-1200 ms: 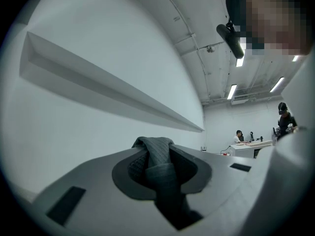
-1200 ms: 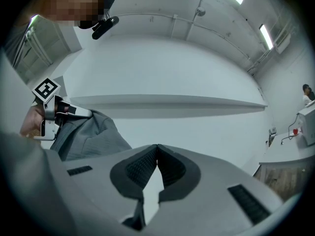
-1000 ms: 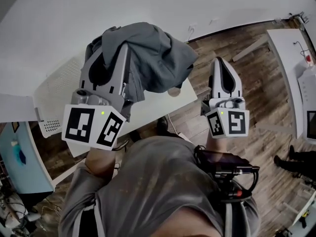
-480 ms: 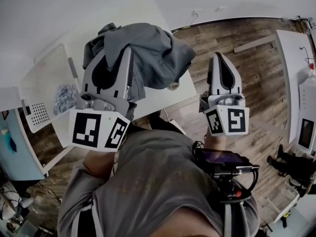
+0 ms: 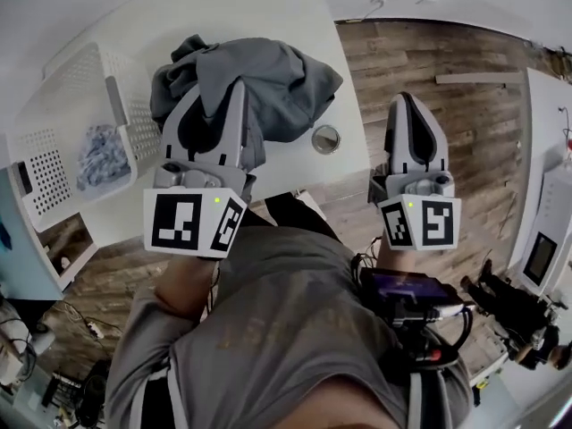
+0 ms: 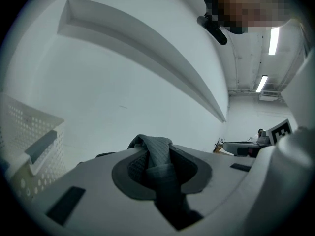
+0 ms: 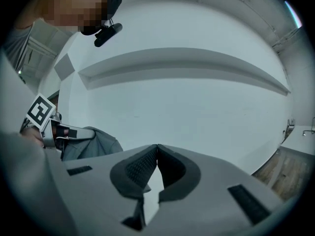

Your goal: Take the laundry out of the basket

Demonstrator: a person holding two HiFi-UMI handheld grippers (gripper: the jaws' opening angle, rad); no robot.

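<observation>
A bunched dark grey garment (image 5: 268, 83) hangs from my left gripper (image 5: 239, 86) above the white table (image 5: 268, 16). In the left gripper view the grey cloth (image 6: 160, 168) is pinched between the jaws, so that gripper is shut on it. The white perforated laundry basket (image 5: 54, 141) stands at the table's left end, with a blue-and-white patterned piece of laundry (image 5: 96, 157) inside. My right gripper (image 5: 413, 101) is held off the table's right edge, over the wooden floor. Its jaws meet at the tips with nothing between them (image 7: 156, 149).
A small round metal-rimmed object (image 5: 326, 138) lies on the table near its front right corner. Wooden floor (image 5: 447, 70) spreads to the right, with another white table (image 5: 547, 96) at the far right. The basket's wall (image 6: 29, 151) shows at the left of the left gripper view.
Both grippers have come down, the left with the grey garment in it. The head view has shifted, so the basket and its patterned laundry now show fully at the left.
</observation>
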